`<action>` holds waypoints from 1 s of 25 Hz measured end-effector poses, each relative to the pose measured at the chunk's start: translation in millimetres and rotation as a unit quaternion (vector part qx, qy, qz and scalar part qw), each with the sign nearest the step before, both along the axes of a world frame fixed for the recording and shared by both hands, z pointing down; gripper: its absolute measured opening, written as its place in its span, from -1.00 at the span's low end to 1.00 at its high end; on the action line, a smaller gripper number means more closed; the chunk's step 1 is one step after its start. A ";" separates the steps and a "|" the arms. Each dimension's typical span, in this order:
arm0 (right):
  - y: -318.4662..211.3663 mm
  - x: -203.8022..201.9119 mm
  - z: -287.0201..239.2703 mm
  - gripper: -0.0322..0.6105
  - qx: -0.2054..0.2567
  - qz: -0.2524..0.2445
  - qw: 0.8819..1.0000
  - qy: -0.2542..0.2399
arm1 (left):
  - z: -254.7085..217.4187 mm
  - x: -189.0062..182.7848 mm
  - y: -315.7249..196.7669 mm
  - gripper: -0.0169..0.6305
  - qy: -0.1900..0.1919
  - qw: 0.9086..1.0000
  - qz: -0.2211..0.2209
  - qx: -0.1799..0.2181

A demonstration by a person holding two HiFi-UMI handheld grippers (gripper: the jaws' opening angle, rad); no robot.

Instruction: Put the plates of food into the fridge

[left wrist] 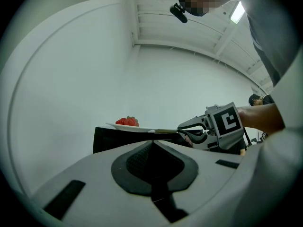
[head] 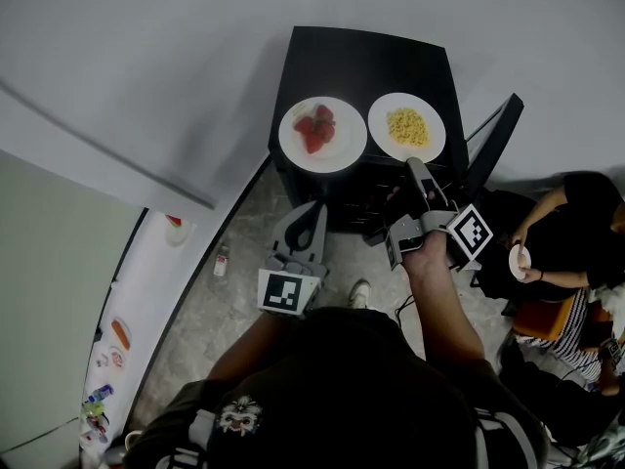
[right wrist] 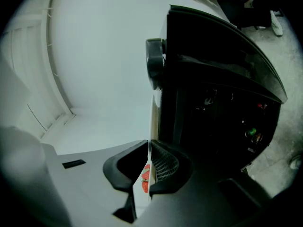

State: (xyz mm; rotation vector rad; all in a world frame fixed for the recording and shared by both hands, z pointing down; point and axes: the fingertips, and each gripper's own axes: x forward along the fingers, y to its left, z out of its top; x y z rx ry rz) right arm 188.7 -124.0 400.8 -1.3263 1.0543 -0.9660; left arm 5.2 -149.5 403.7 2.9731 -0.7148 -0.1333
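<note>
Two white plates stand on top of a low black fridge (head: 371,62). The left plate (head: 293,149) holds strawberries (head: 314,128); the right plate (head: 383,135) holds yellow food (head: 407,125). My right gripper (head: 414,167) is at the near rim of the yellow-food plate. In the right gripper view the thin white rim (right wrist: 152,122) runs edge-on between the pads, and the gripper (right wrist: 147,162) is shut on it. My left gripper (head: 305,218) hangs lower in front of the fridge, shut and empty. The left gripper view shows the strawberries (left wrist: 127,121) and the right gripper (left wrist: 182,131).
The fridge's black door (head: 493,140) stands open at the right. A seated person at the far right holds a white bowl (head: 519,260). A white shelf with small items (head: 117,335) runs along the left, and a small bottle (head: 222,260) lies on the floor.
</note>
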 end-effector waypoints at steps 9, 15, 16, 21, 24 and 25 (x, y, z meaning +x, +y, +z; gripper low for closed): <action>2.2 -0.6 0.8 -0.79 -0.002 0.005 1.000 0.000 | 3.5 6.6 -6.4 -0.88 -0.002 1.000 0.001 -0.003; 1.5 -3.6 -0.1 -0.79 -0.004 -0.012 1.000 0.008 | 3.3 15.5 -14.3 -0.88 -0.003 1.000 0.001 -0.007; 2.8 -5.3 -0.1 -0.79 -0.005 -0.013 1.000 0.011 | 2.9 14.9 -13.7 -0.88 -0.003 1.000 0.001 -0.007; 4.3 -12.7 -1.3 -0.68 -0.003 -0.029 0.999 0.033 | 4.4 13.2 -9.6 -0.88 -0.005 1.000 0.002 -0.004; 6.4 -11.7 0.4 -0.48 -0.005 -0.020 0.999 0.031 | 4.9 9.4 -7.6 -0.88 -0.006 1.000 0.000 -0.003; 9.8 -12.0 2.0 -0.48 -0.009 -0.012 1.000 0.027 | 4.6 5.8 -4.9 -0.88 -0.005 1.000 0.000 -0.001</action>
